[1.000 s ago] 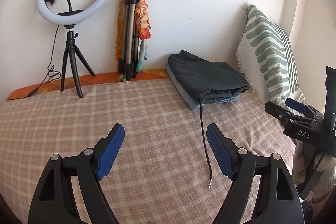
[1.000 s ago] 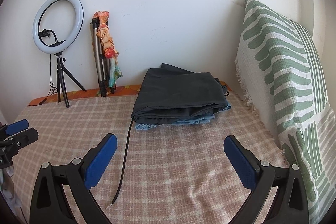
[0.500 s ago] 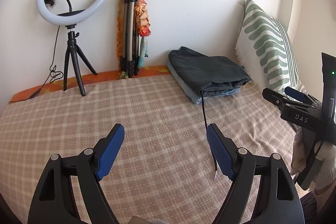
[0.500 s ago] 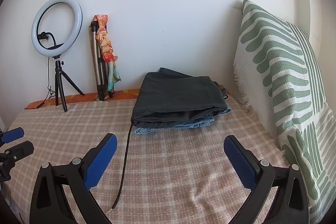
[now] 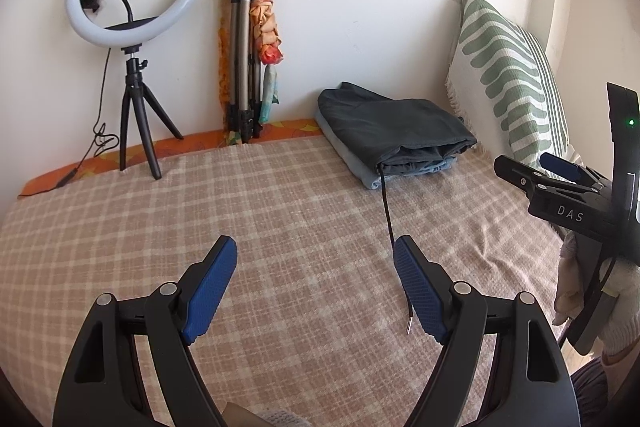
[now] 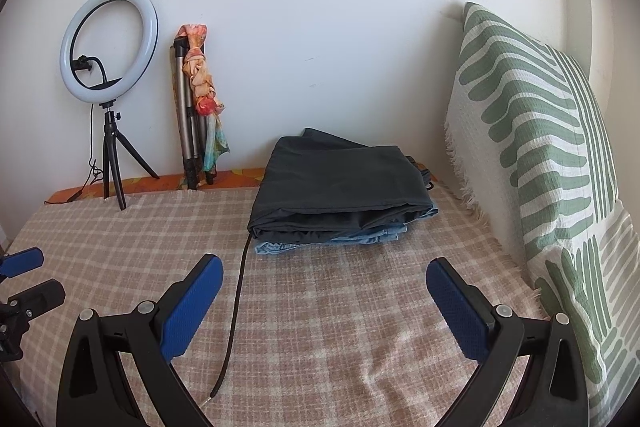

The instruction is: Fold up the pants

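Dark grey folded pants point(image 6: 340, 191) lie on top of folded blue jeans point(image 6: 344, 241) at the far side of the checked bedspread point(image 6: 320, 307); the stack also shows in the left wrist view point(image 5: 396, 131). A black drawstring point(image 6: 236, 307) trails from the pants toward me. My right gripper point(image 6: 324, 291) is open and empty, short of the stack. My left gripper point(image 5: 314, 275) is open and empty, over bare bedspread. The right gripper appears at the right of the left wrist view point(image 5: 552, 171).
A ring light on a small tripod point(image 5: 132, 27) and a folded tripod with an orange cloth point(image 5: 248, 55) stand against the back wall. A green-striped pillow point(image 6: 540, 167) leans at the right. The left gripper's tips show at the left edge of the right wrist view point(image 6: 24, 279).
Both grippers have drawn back from the folded stack, which now looks smaller and farther. Both stay open and empty.
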The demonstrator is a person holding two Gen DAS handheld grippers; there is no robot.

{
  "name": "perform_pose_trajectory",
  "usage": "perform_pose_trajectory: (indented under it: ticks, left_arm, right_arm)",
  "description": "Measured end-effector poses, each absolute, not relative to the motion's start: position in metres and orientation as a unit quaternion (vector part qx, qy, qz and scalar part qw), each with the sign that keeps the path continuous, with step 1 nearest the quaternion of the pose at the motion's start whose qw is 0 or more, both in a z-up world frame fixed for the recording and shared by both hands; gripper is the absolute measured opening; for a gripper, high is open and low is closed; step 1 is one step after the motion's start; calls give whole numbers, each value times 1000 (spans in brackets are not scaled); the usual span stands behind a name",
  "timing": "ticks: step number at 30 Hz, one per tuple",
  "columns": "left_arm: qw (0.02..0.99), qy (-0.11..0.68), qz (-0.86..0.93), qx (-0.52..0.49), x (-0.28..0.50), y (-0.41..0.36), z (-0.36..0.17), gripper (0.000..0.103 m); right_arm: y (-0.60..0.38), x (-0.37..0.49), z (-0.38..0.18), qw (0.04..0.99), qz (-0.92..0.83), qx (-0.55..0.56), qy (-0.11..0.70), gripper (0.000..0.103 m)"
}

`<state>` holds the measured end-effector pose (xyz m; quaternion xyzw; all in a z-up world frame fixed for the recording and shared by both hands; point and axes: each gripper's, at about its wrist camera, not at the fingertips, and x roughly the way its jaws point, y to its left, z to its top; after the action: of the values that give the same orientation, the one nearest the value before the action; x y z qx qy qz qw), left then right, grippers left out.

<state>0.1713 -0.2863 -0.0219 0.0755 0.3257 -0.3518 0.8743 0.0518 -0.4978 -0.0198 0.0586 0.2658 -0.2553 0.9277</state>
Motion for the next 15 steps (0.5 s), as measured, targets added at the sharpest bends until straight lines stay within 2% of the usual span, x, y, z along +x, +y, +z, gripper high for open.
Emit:
perform_pose_trajectory:
  ticks: [7, 12, 15]
  left_arm:
    - [876, 323, -351, 77, 171, -286, -22, 84]
    - [875, 330, -347, 72, 174, -286, -23, 92]
    - [875, 334, -344, 65, 176, -284, -23, 92]
  right_arm:
    - [-496, 54, -19, 929, -252, 57, 265, 103]
    - [-495, 55, -20, 930, -250, 53, 266, 103]
    - [-494, 56, -20, 930, -248, 51, 267, 103]
